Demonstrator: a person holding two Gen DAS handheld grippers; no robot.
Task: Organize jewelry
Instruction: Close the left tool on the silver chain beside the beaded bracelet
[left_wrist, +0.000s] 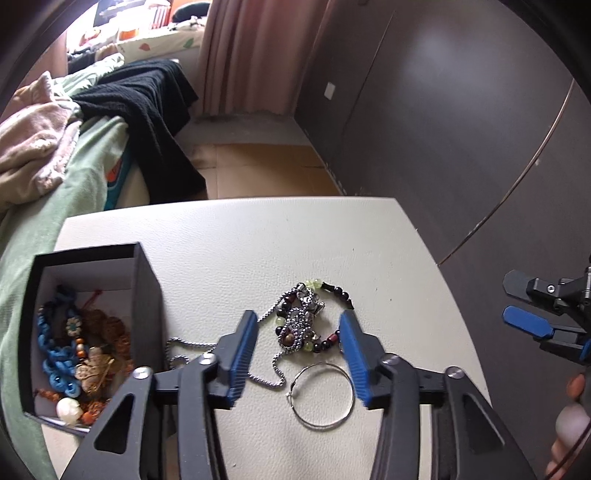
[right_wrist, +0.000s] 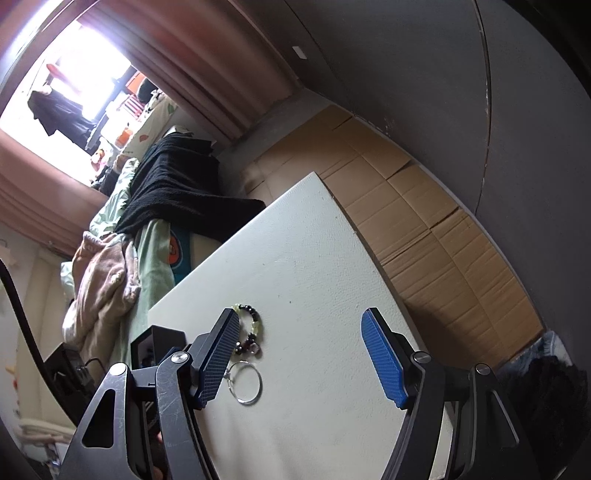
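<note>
At the far left we see the open black cardboard box (left_wrist: 147, 291) standing on the white textured bench (left_wrist: 295, 236), already holding a blue knotted cord piece (left_wrist: 55, 354), brown beads and a white bead. Just right of it, a silver box-link chain (left_wrist: 177, 347) trails from beside the box wall into a tangle with the dark-and-green beaded bracelet (left_wrist: 314, 321), and a thin silver hoop earring (left_wrist: 325, 397) lies close in front of that pile. Our left tool (left_wrist: 297, 332) hovers over the tangle with its blue pads spread wide and nothing between them. The risk, we judge, is that closing on the knot lifts chain and bracelet together, dragging the hoop or snagging the chain on the box edge. The hoop, thin and flat on the bench, may slip out of the pads. Farther right, our right tool (right_wrist: 301, 345) is also wide open and empty, off beyond the pile, so nothing blocks the reach. A bed with green sheet (left_wrist: 85, 184) and black knit blanket (left_wrist: 147, 110) lies behind.
</note>
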